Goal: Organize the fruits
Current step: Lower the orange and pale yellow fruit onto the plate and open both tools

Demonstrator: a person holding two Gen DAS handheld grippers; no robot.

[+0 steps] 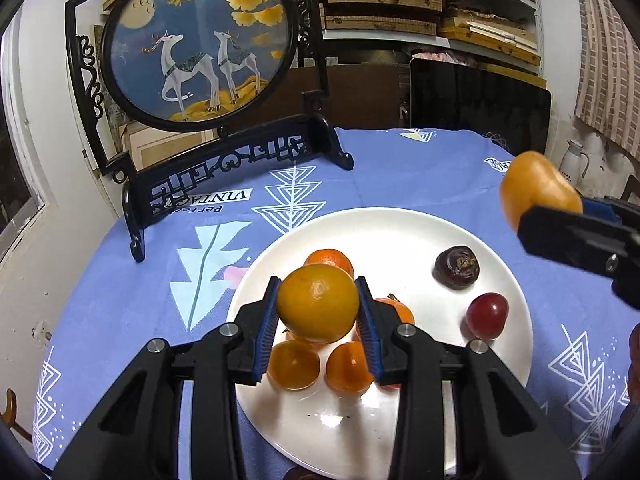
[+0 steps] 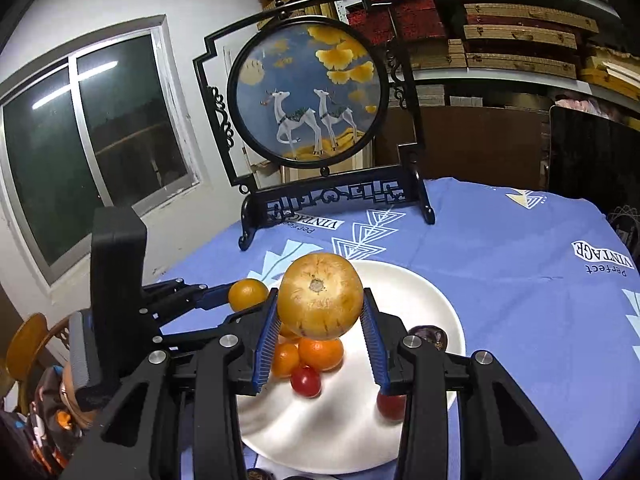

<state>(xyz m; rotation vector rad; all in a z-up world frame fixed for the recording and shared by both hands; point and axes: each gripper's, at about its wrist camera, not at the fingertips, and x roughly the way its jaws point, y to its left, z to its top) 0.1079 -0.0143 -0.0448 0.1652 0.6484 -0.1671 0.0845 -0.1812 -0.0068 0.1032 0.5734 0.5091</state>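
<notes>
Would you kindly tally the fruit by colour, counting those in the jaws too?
Orange citrus: 5 visible, one held; others may hide
Tan round fruit: 1, held
Red fruit: 2
Dark brown fruit: 1
Total: 9 visible

Left gripper (image 1: 318, 308) clamps an orange (image 1: 317, 302) above the white plate (image 1: 400, 236).

On the plate lie several small oranges (image 1: 294, 364), a dark brown fruit (image 1: 457, 267) and a red one (image 1: 487, 315); at right, the right gripper (image 1: 560, 220) grips a yellow-orange fruit (image 1: 534, 184) over the blue-clothed surface (image 1: 420, 176).
</notes>
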